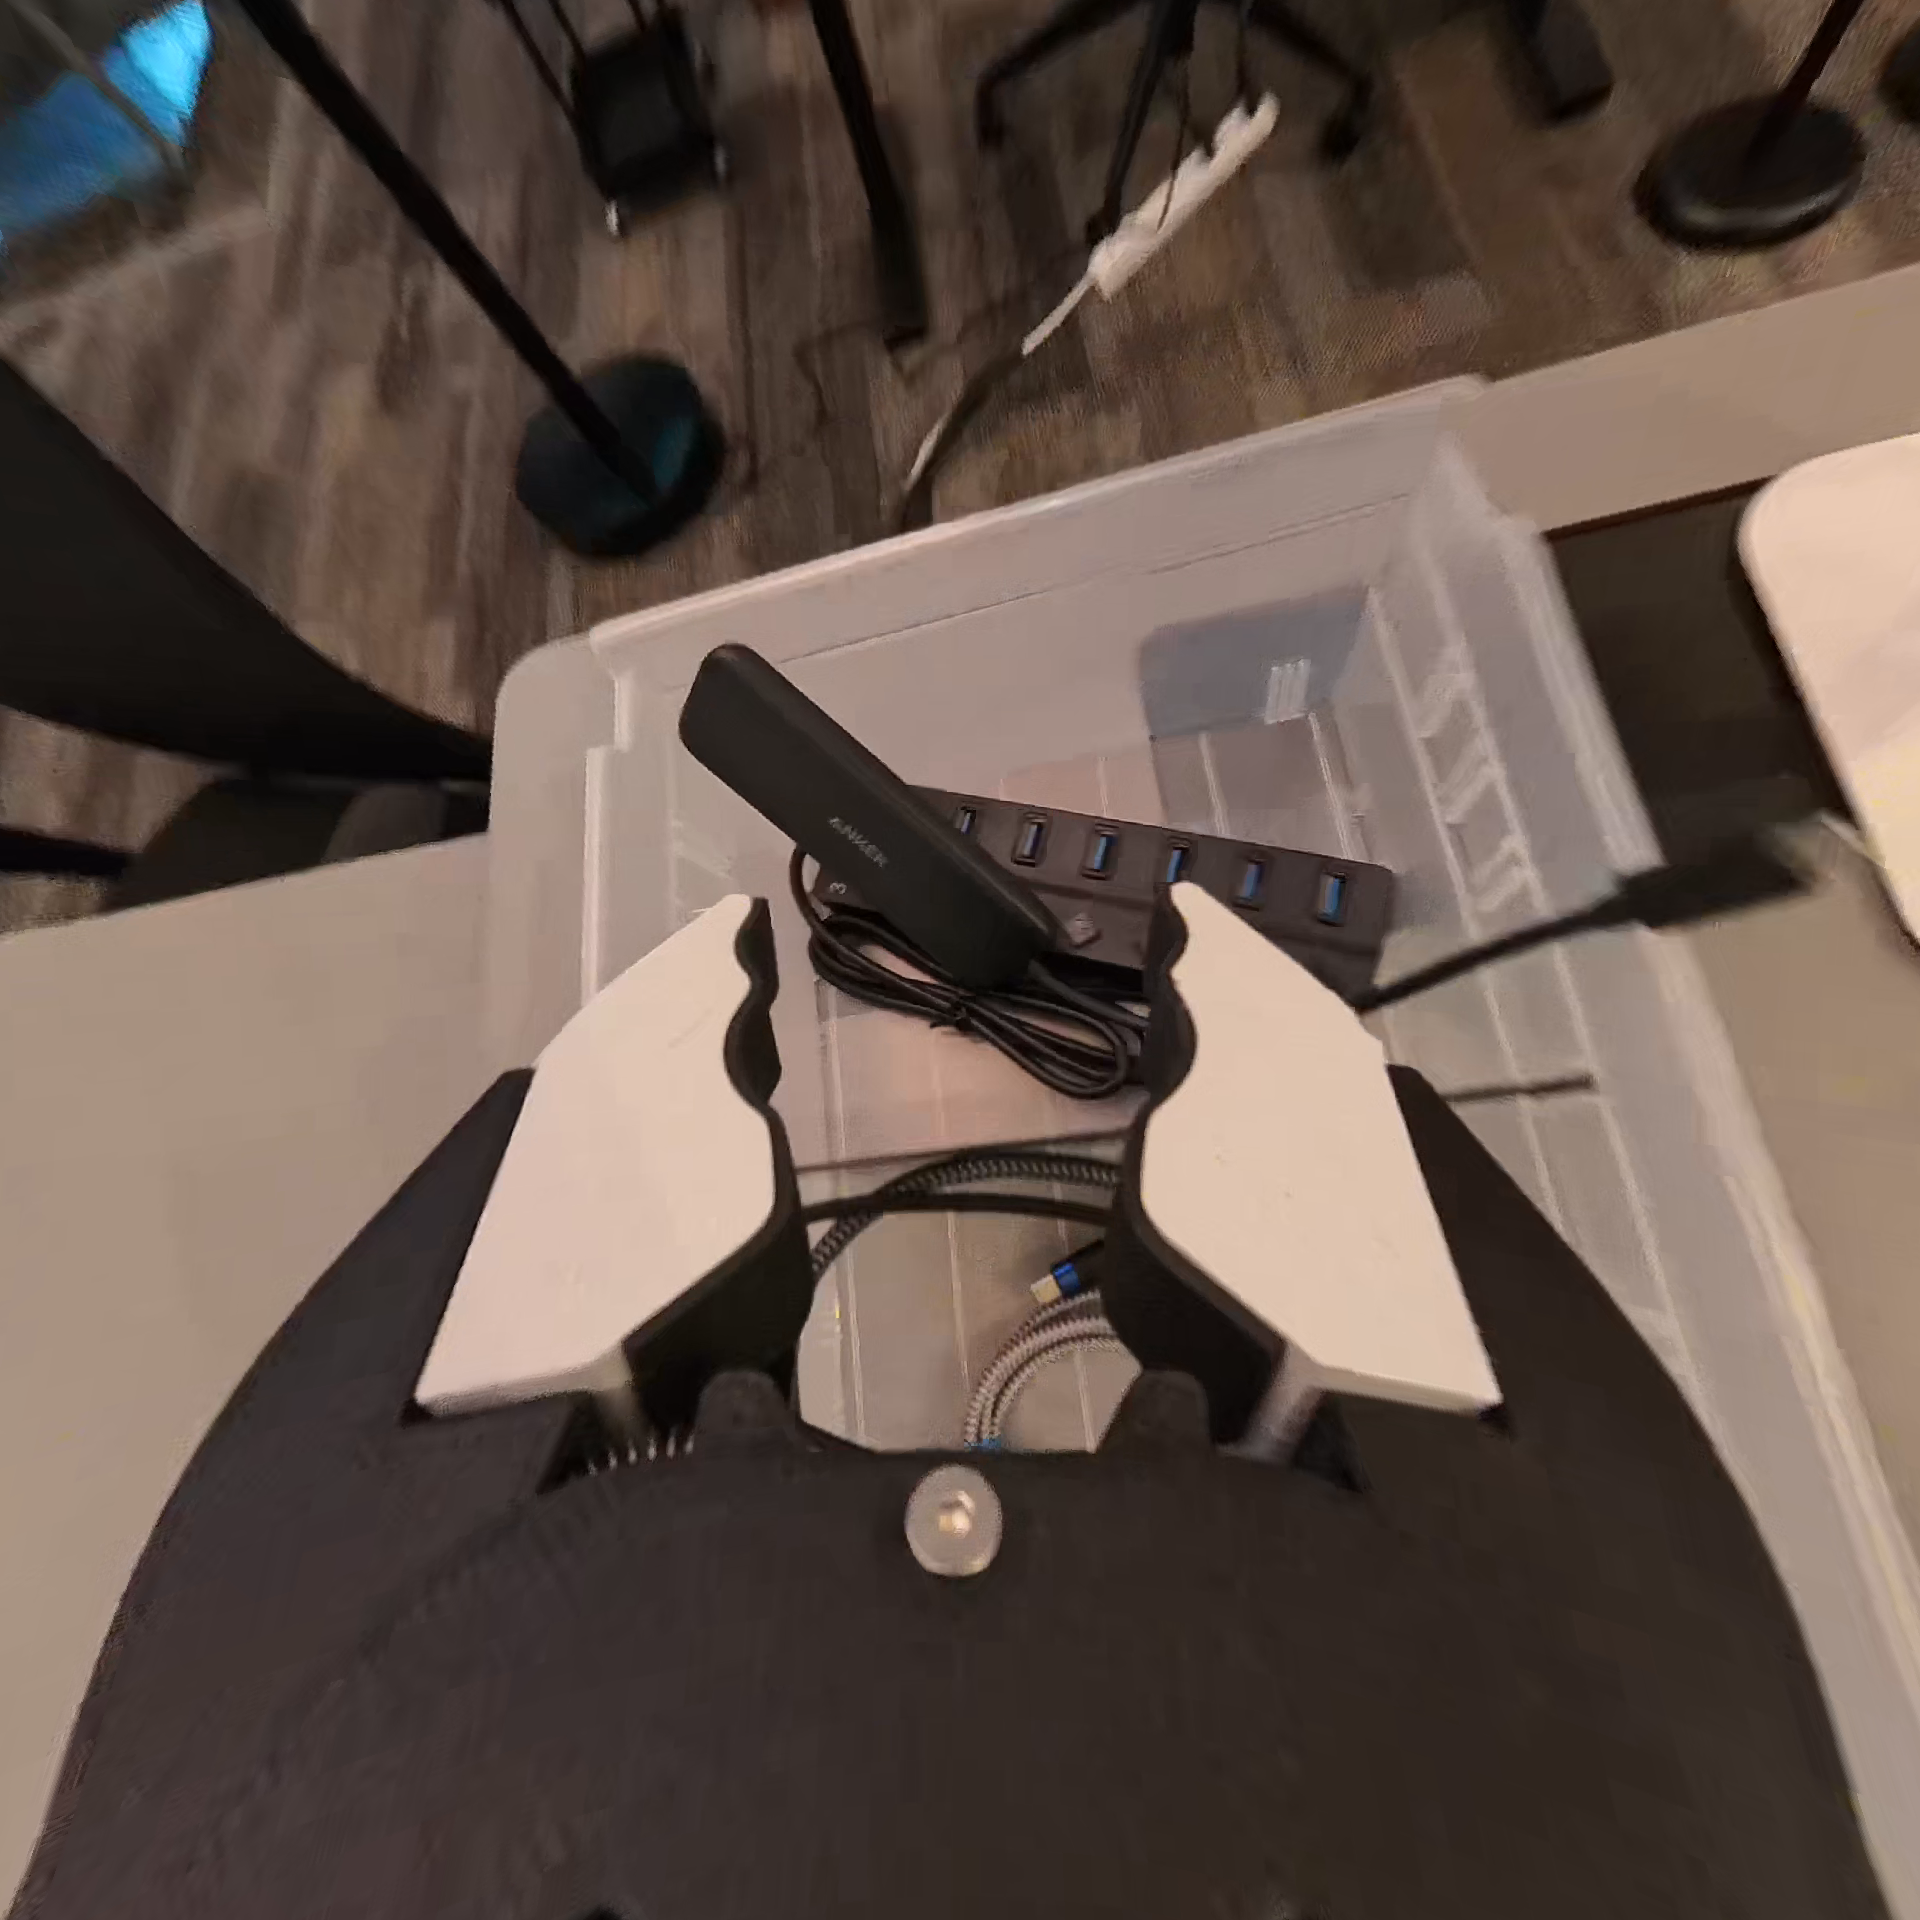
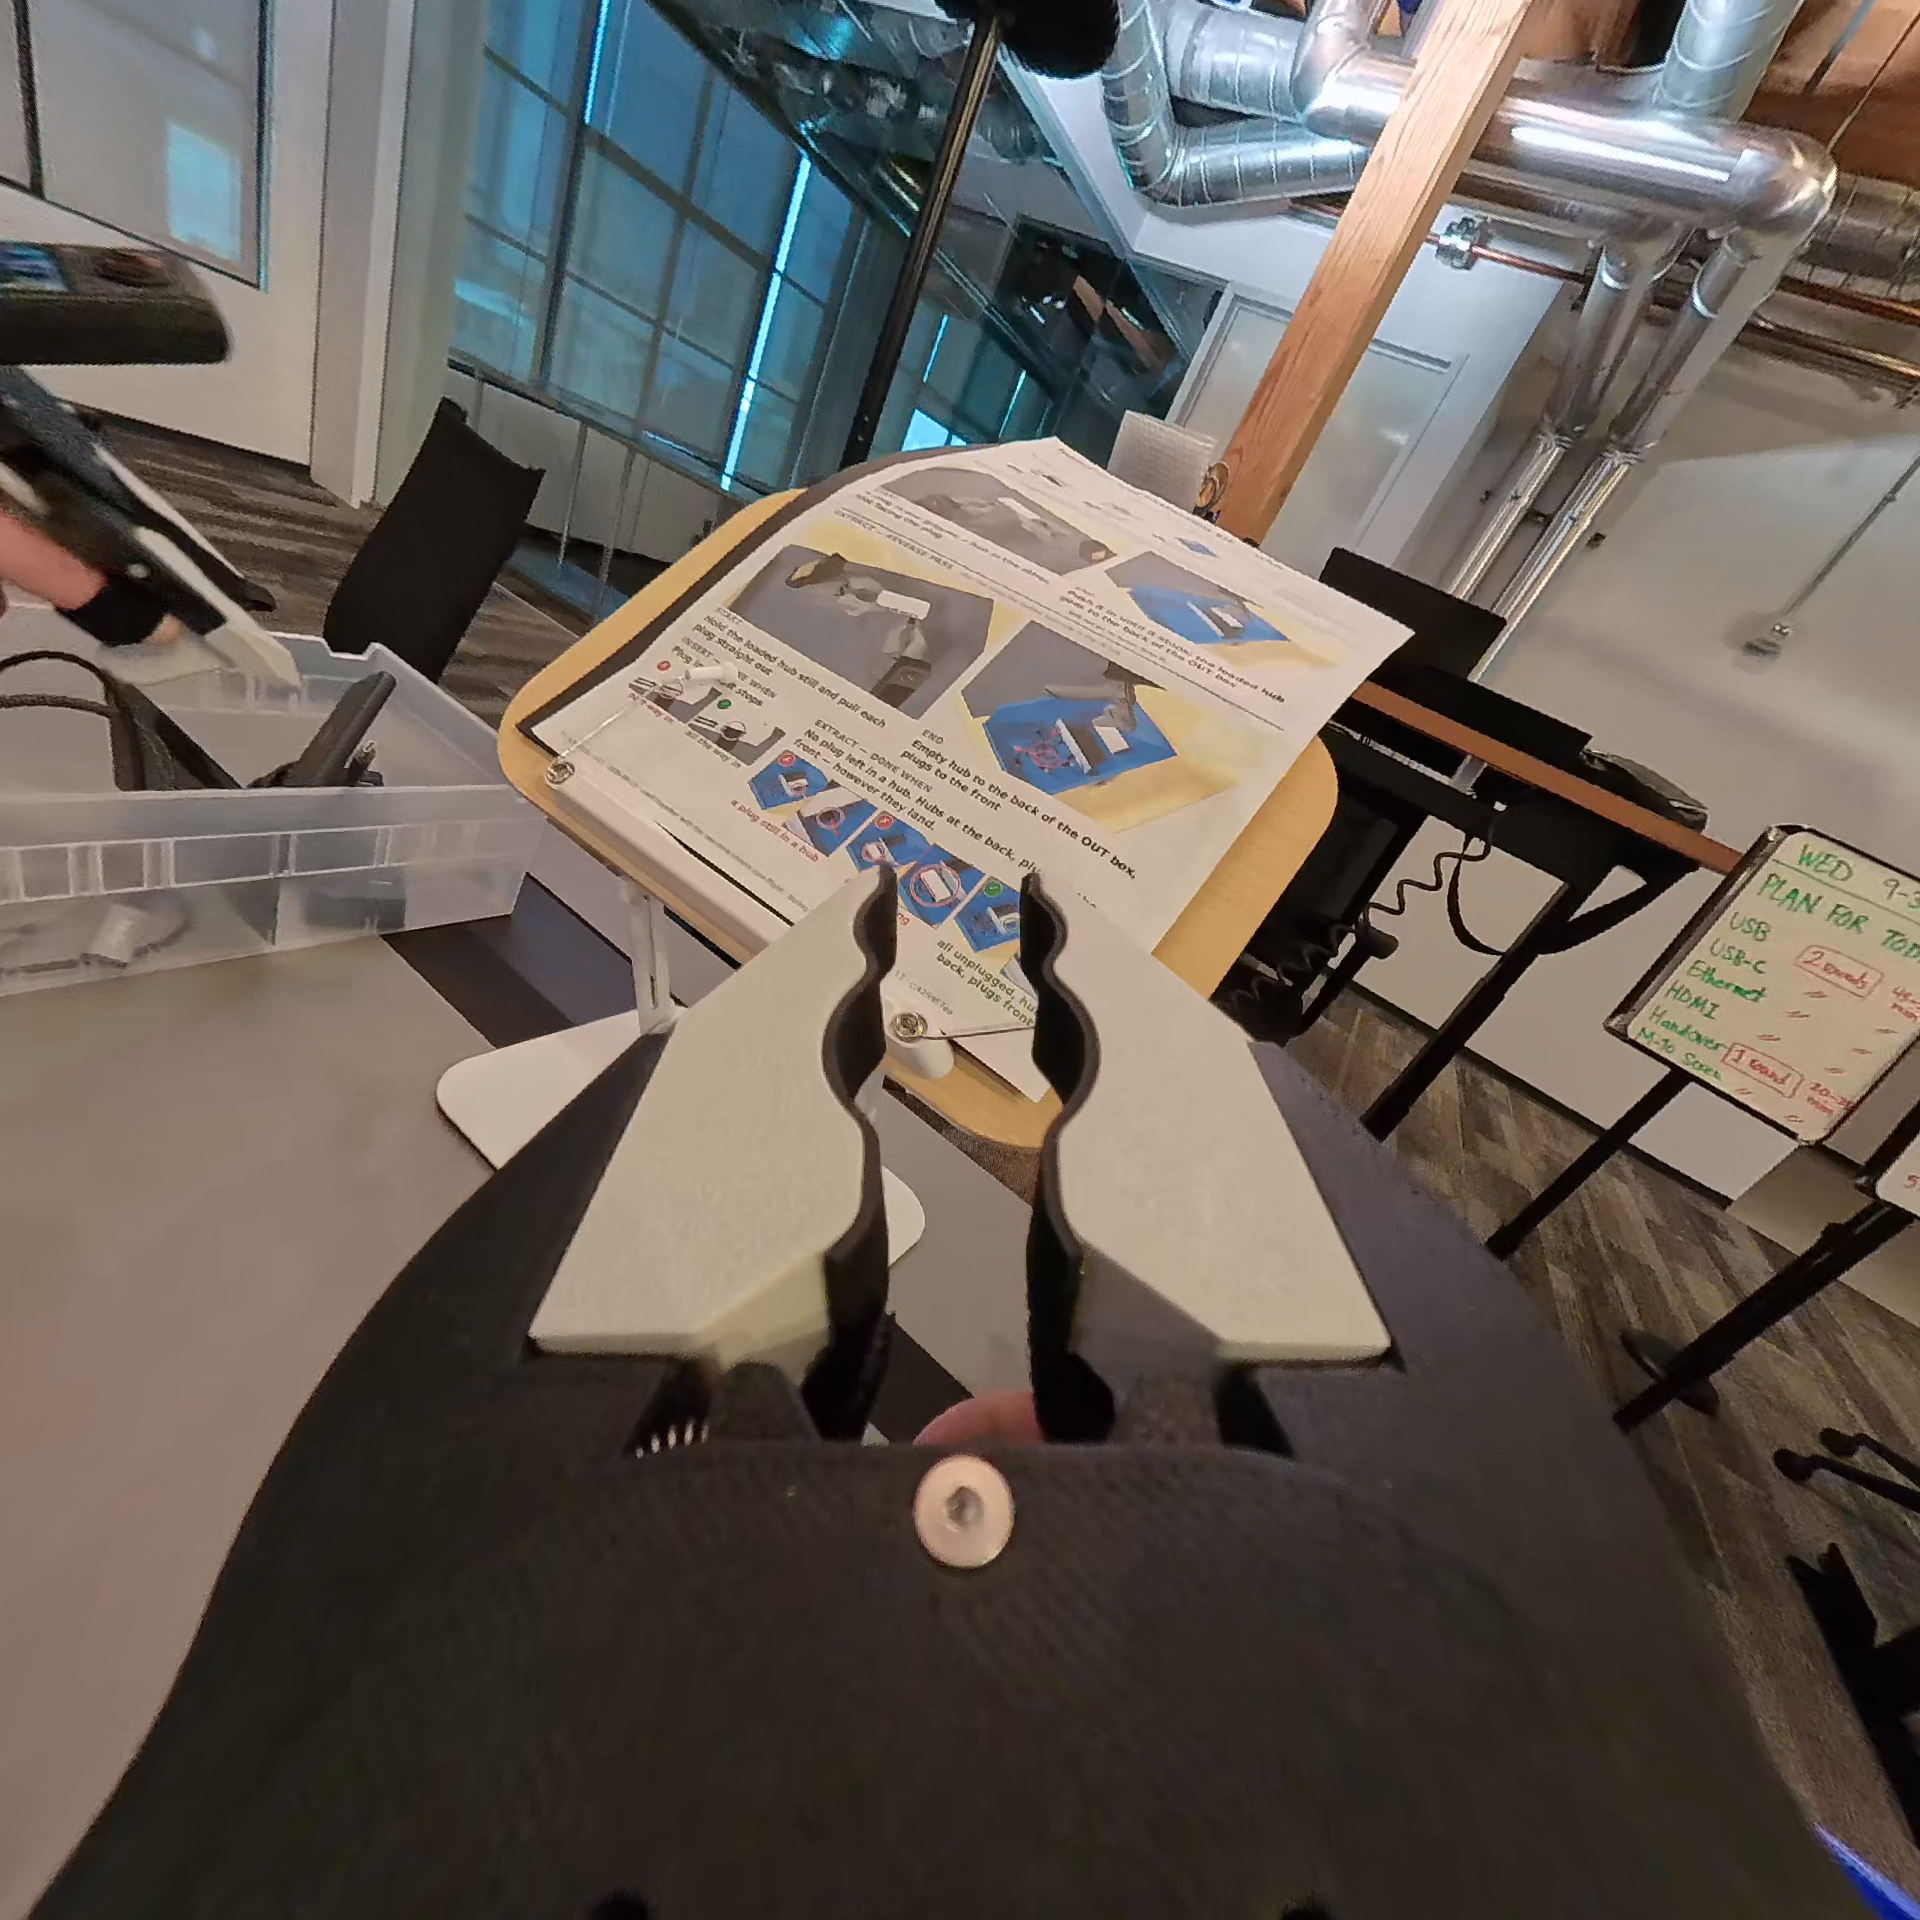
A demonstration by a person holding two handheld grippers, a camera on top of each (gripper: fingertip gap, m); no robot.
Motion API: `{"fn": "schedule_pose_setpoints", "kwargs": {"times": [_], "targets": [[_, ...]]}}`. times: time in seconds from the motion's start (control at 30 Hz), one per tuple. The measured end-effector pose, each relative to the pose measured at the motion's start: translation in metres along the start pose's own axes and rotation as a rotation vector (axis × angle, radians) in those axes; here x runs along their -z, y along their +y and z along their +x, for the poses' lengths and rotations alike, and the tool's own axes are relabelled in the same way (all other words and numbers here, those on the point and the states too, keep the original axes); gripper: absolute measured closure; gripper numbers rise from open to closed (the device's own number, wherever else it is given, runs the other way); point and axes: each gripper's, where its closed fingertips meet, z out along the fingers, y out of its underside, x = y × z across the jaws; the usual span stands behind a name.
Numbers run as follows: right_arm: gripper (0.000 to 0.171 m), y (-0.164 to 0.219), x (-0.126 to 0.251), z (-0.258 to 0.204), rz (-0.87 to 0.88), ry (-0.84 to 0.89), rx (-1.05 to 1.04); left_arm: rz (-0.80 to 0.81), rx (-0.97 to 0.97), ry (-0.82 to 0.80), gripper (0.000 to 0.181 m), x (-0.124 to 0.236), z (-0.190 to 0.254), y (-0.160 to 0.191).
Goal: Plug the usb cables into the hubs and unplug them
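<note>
Here the slim black hub (image 1: 883, 821) lies beyond the left gripper's (image 1: 966, 914) wide-spread, empty jaws.

Black hubs (image 1: 883, 821), clear bin (image 1: 1507, 644)

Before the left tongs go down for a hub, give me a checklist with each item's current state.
1. Left tongs open: ok, wide gap, nothing held.
2. Left tongs above the clear bin: ok.
3. Slim black hub reachable: ok, it lies tilted on top of the multi-port hub.
4. Path free of cables: not ok, a coiled black cable and a braided cable lie beneath.
5. Right tongs free: ok, open, empty, pointing at the instruction sheet.
6. Hub ports empty: cannot tell.
</note>
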Motion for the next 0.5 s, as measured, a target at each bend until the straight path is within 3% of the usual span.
{"fn": "schedule_pose_setpoints", "kwargs": {"times": [0.2,0.5], "targets": [[0.15,0.01,-0.005,-0.002,-0.025,-0.012,-0.004,-0.331,-0.053,-0.109,0.103,-0.053,-0.02,0.017],[0.151,0.016,-0.003,0.008,-0.036,0.006,-0.021,-0.506,-0.049,-0.197,0.115,-0.091,-0.025,0.038]]}}
